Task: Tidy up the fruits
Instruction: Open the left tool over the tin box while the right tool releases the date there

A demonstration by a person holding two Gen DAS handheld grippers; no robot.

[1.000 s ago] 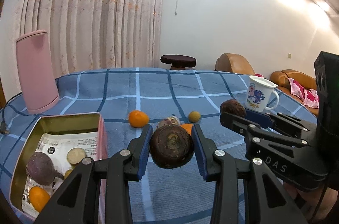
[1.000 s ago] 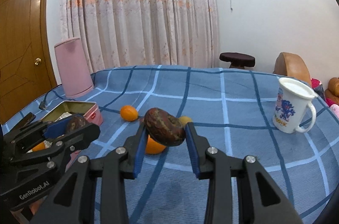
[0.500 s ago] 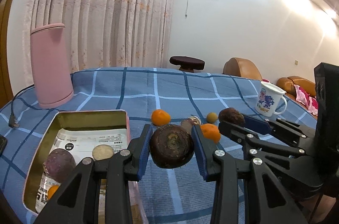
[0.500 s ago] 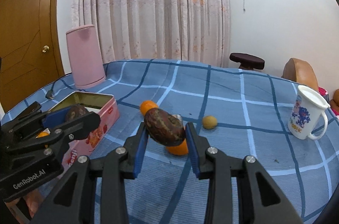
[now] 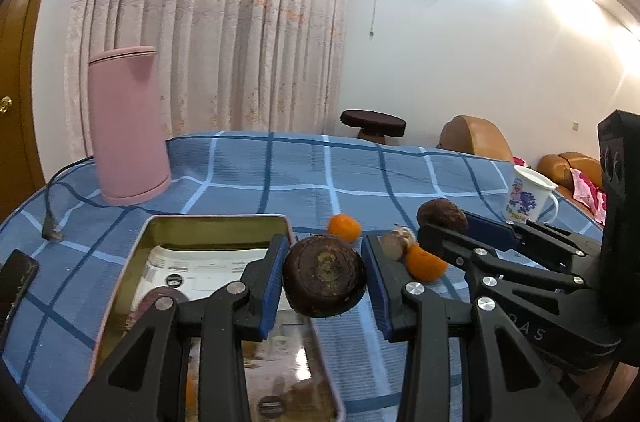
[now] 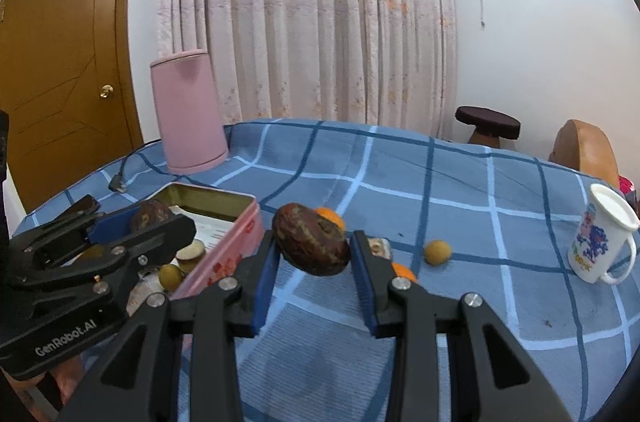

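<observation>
Fruits are partly sorted: several lie in the pink tin (image 5: 120,286), two dark ones are pinched above its near edge by the left gripper (image 5: 325,278) and right gripper (image 6: 312,251), while oranges (image 5: 344,227) are left on the tablecloth (image 6: 460,190).

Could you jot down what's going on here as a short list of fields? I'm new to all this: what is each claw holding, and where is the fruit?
left claw: shut on a round dark fruit, above the tin's near right edge
right claw: shut on an oblong brown fruit, above the tablecloth
pink tin: open, already holds several pieces of fruit
loose on tablecloth: two oranges, a small yellowish fruit, one pale piece I cannot identify
other items: pink container, white mug
</observation>
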